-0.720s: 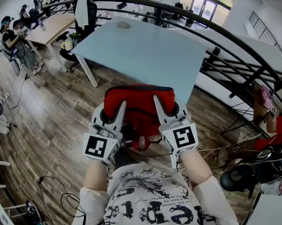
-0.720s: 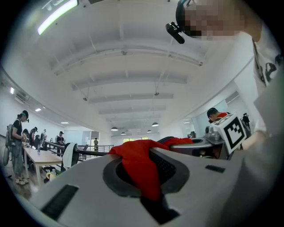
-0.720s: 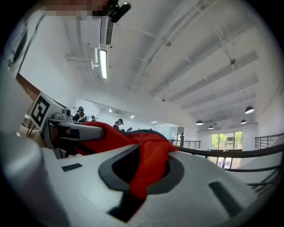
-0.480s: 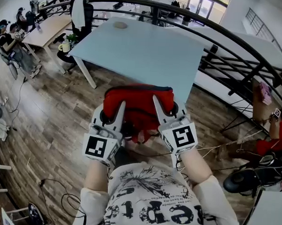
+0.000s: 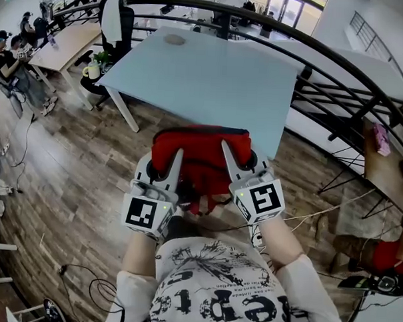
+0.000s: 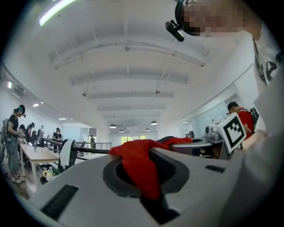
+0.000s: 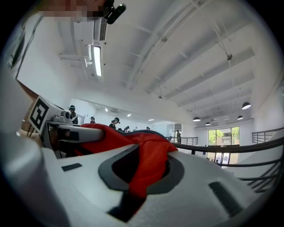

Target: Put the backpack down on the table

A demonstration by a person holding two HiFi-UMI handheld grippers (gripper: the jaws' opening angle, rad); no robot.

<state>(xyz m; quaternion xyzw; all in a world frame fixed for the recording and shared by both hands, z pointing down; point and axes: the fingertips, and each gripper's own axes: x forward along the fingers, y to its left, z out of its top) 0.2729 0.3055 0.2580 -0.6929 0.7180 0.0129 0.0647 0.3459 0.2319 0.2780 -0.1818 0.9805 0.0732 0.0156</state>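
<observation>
The red backpack (image 5: 200, 153) hangs in front of my chest, between both grippers, with its far edge at the near edge of the pale blue table (image 5: 205, 77). On its left side my left gripper (image 5: 165, 163) is shut on the red fabric (image 6: 141, 166). My right gripper (image 5: 238, 155) pinches the right side the same way, with a fold of fabric (image 7: 148, 162) caught in its jaws. Both grippers point about level toward the table. Dark straps dangle under the backpack, above the wooden floor. The backpack does not rest on the table.
A small round object (image 5: 173, 38) lies at the table's far side. A black curved railing (image 5: 339, 69) runs behind and to the right. A chair draped in white (image 5: 118, 16) stands at the far left corner. People sit at a desk (image 5: 60, 44) further left. Cables (image 5: 83, 278) lie on the floor.
Both grippers keep the same hold on the backpack. The surroundings have slid a little in the head view and the table's near edge sits slightly lower in the picture.
</observation>
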